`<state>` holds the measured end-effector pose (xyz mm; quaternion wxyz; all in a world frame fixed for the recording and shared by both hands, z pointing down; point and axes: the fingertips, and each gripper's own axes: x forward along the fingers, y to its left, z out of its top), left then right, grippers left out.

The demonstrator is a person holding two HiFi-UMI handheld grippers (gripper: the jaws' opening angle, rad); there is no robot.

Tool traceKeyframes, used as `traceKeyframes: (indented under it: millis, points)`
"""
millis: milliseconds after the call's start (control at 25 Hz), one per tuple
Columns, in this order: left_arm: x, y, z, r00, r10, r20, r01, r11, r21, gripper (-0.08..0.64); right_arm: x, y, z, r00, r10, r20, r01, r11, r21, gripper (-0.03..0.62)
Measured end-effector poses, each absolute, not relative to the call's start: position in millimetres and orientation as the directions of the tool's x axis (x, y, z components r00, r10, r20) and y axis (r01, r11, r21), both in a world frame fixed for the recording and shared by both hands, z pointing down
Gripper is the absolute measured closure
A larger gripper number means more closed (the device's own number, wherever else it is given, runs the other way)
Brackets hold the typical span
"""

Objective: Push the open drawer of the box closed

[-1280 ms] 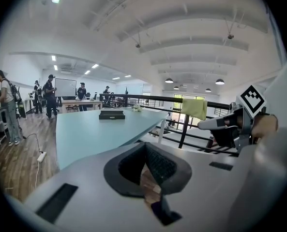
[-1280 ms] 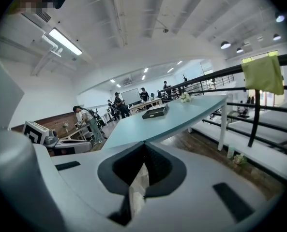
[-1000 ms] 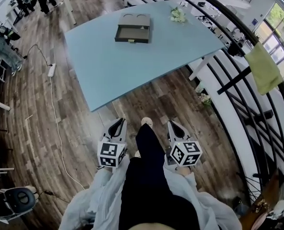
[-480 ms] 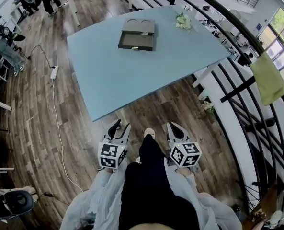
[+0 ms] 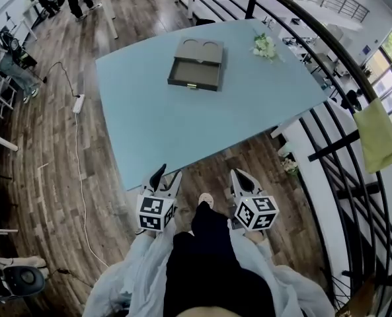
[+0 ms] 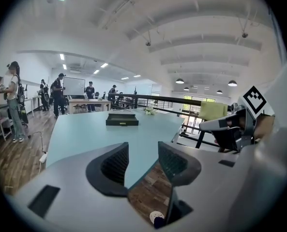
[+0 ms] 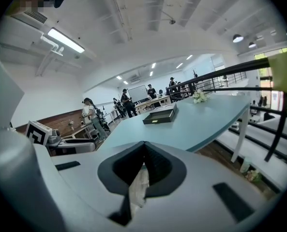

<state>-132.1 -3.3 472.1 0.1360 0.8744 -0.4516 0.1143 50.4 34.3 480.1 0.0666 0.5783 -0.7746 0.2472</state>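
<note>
Tongs held low in the frame; drawer not yet pushed.
The left tongs (image 5: 164,176) are opening on nothing and the right tongs (image 5: 240,175) are pressed together, empty. At upper centre, the flat dark grey box (image 5: 202,50) is left with its shallow drawer (image 5: 194,76) pulled out on the pale blue worktop (image 5: 162,124).

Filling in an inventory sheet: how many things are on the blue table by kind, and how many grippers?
Box with open drawer: 1
Flower bunch: 1
Grippers: 2 (left gripper, jaws opening, nothing between them; right gripper, jaws together)
Total: 4
</note>
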Motion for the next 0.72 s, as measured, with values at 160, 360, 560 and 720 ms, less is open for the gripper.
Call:
traceKeyframes:
  millis: [160,360,560,720]
  points:
    - [-124,-36,467,0.548,-0.773,0.321,-0.834,-0.536,0.134,0.368,58,-2,476,-0.344,-0.853,0.392,-0.924,0.234,-0.302,0.588]
    - [-115,-70,473,0.527,-0.780,0.336,-0.847,-0.515,0.132,0.368,69,-37,480,-0.361,-0.842,0.401,-0.920,0.249,-0.304,0.588]
    - [-102,-98,476,0.519,-0.782,0.344,-0.852,-0.506,0.136,0.368,82,-65,481,-0.370,-0.836,0.404,-0.916,0.256,-0.310,0.587]
    - [-88,-114,480,0.523,-0.781,0.341,-0.851,-0.498,0.164,0.368,96,-81,486,-0.377,-0.832,0.408,-0.913,0.260,-0.314,0.588]
